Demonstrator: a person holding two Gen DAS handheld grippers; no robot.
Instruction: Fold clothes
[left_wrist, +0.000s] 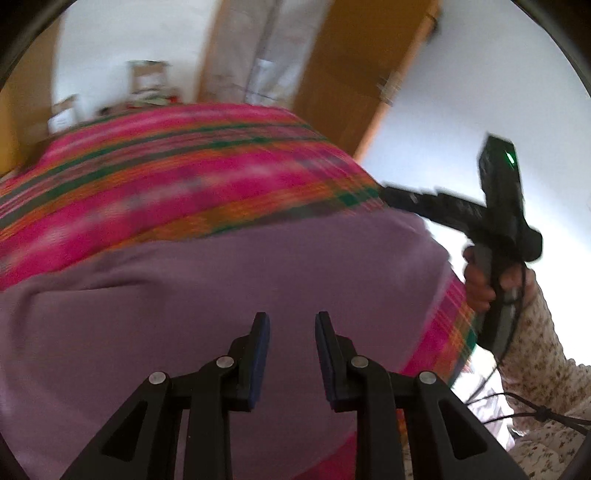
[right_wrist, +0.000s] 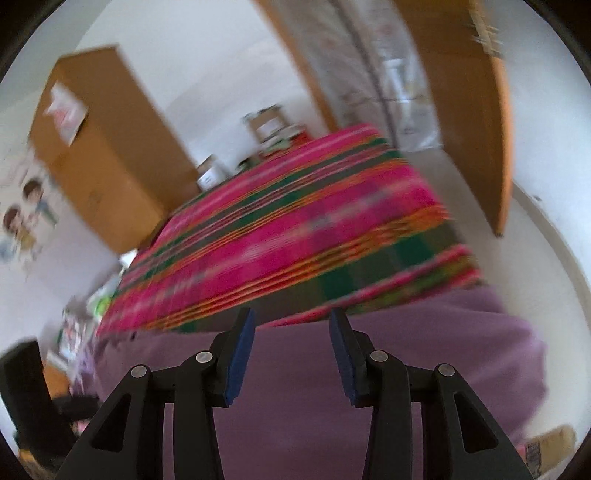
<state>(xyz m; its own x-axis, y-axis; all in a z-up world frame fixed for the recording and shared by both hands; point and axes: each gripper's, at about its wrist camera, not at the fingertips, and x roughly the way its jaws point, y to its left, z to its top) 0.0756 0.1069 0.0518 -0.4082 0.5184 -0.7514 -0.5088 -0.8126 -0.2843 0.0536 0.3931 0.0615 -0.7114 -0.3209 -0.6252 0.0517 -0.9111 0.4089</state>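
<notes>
Left gripper (left_wrist: 291, 321): fingers parted, nothing between them. Right gripper (right_wrist: 291, 317): fingers parted wider, also empty. Person's right hand (left_wrist: 484, 280) grips the handle; patterned sleeve (left_wrist: 546, 350) covers the wrist.

One lilac garment (left_wrist: 229, 295), one striped pink blanket (right_wrist: 295, 229), two claws, one wooden wardrobe (right_wrist: 103, 158).

No readable text anywhere; label on the cardboard box (right_wrist: 66, 110) and wall sticker (right_wrist: 26, 218) too blurred.
</notes>
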